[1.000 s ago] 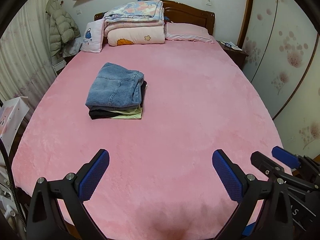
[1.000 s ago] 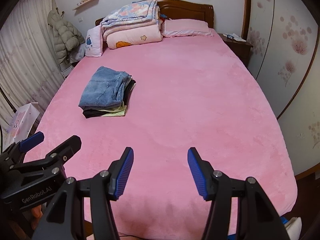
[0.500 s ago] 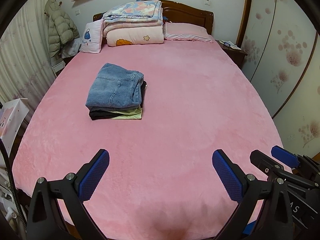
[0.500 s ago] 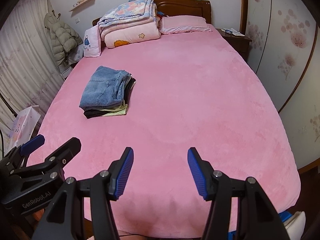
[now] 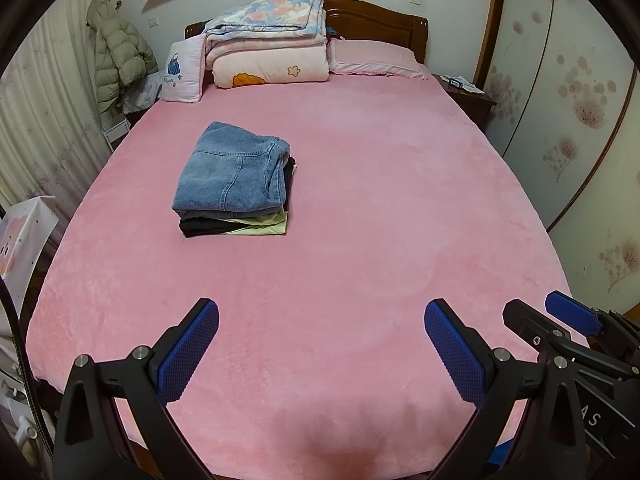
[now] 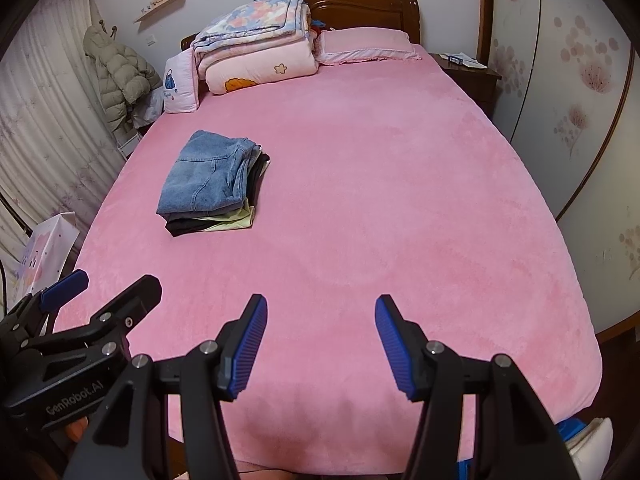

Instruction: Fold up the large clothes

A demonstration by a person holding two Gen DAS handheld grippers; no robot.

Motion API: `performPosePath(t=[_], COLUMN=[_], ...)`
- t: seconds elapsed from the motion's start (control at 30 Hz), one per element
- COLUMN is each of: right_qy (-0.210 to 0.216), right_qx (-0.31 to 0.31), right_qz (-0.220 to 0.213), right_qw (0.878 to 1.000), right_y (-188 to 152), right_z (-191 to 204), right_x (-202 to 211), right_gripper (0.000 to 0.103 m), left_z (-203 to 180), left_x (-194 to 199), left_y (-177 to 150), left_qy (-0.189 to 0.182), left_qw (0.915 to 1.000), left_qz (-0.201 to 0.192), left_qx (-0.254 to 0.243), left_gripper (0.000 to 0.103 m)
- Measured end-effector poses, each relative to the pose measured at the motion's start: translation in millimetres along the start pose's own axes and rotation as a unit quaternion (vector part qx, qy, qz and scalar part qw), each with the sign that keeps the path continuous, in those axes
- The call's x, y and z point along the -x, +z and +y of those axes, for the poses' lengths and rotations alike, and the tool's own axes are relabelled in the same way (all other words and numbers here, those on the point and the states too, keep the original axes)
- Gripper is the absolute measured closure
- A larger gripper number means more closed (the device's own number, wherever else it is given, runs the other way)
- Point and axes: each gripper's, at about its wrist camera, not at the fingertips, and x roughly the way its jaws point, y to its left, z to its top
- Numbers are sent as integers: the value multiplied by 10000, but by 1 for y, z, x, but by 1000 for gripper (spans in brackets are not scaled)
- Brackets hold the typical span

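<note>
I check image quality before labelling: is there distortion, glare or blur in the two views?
Left wrist view: strong fisheye bending of the bed edges, dark corners, folded clothes stack sharp, no glare. Right wrist view: same bending, even soft light, faint shadow under the right gripper.

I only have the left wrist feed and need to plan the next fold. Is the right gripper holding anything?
Observer: No. The right wrist view shows the right gripper with its jaws apart and only the pink bed between them.
Operator: Anything past the bed's near right corner?
Observer: A blue and white thing sits low beside that corner, too cut off to identify.
Operator: How does my gripper look from there?
Observer: The left gripper is open and empty, and its side reads GenRobot.AI.
</note>
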Motion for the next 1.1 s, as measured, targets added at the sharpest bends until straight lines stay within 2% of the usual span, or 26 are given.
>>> performPosePath(t=[1.1], right_qy=[11], right_qx=[-32], right_qz=[51], right_qw=[10000], right_y=[2], right_z=[-5], right_x=[-3], right_gripper=[46], left_z=[13], left_x=[-12], left_y=[4], left_qy=[-143], left_qw=[9998], left_qz=[133], left_qx=[-102], left_gripper=[1])
